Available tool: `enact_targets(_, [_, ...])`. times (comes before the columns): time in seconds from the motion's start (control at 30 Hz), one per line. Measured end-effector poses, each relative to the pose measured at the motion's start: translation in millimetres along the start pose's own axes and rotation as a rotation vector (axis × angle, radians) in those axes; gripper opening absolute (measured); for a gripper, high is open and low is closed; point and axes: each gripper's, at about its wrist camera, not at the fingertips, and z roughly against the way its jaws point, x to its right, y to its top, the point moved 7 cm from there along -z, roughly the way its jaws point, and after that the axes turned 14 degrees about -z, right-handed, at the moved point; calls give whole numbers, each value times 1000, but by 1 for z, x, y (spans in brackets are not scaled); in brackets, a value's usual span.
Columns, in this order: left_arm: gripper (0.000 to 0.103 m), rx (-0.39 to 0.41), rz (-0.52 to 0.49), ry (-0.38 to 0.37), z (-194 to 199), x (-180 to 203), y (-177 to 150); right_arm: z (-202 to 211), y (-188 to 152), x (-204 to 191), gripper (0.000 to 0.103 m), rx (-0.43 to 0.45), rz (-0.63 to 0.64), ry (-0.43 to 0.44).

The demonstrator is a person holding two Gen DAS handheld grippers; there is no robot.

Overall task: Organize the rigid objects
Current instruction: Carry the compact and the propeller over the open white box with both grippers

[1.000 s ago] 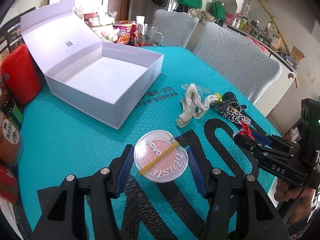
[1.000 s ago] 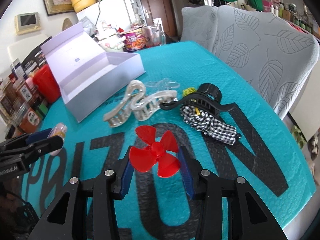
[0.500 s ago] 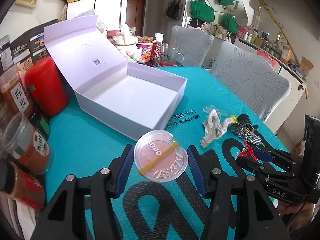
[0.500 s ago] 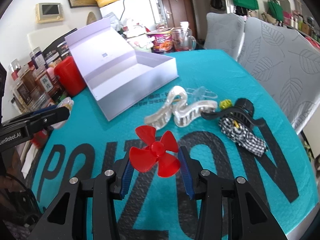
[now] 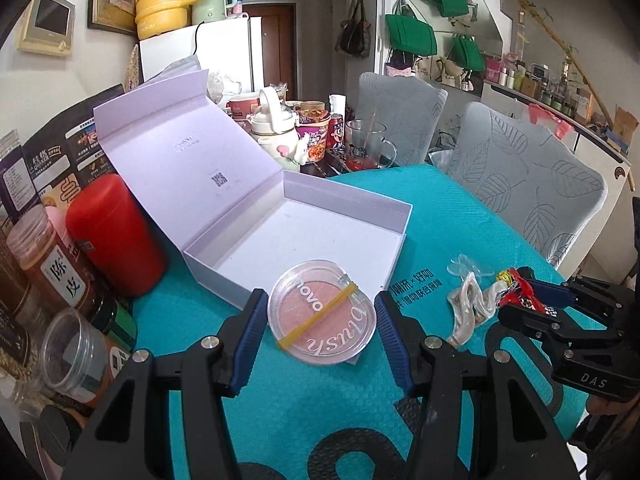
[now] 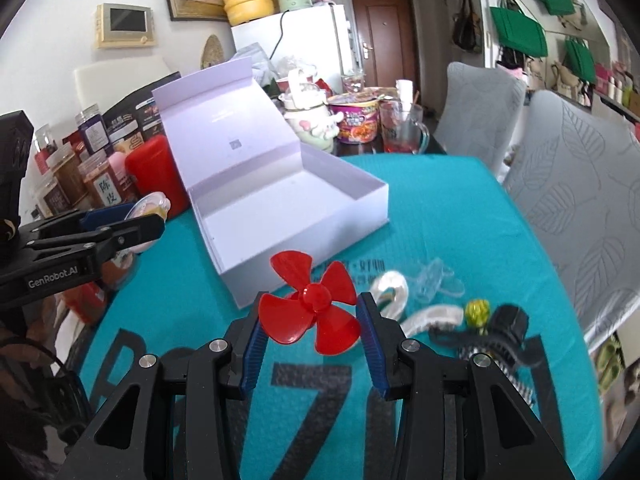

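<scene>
Clear plastic and pale pink powder make up the round blush compact (image 5: pixel 322 318), banded by a yellow elastic and pinched edge-on between the blue pads of the left gripper (image 5: pixel 322 322), clear of the teal table (image 5: pixel 440 216). In the right wrist view the right gripper (image 6: pixel 310 320) pinches a red four-bladed propeller (image 6: pixel 310 308) by its blade edges, also held above the table. Beyond both, at about twelve o'clock, sits the open white box (image 5: pixel 304 236), lid propped back and floor bare. The step in hand looks like carrying both pieces to that box, and doing it well probably means clearing the near wall first, then lowering each one flat onto the floor, side by side and apart, before spreading the jaws. The propeller's thin blades may flex or slip, so a slow, level approach seems wise. At two o'clock of the compact, a pearly hair claw (image 5: pixel 466 306) lies on the table, apparently awaiting its turn.
</scene>
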Motion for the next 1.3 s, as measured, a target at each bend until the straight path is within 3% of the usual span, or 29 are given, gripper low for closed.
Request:
enact_targets(0.33, [54, 47, 5, 65, -13, -17, 42, -16, 44, -14, 43, 13, 78, 18])
enact_targets(0.6, [54, 35, 12, 96, -27, -32, 67, -27, 85, -26, 43, 68, 144, 18])
enact_targets(1.3, [54, 91, 96, 122, -79, -85, 112, -71, 156, -56, 43, 120, 151, 87])
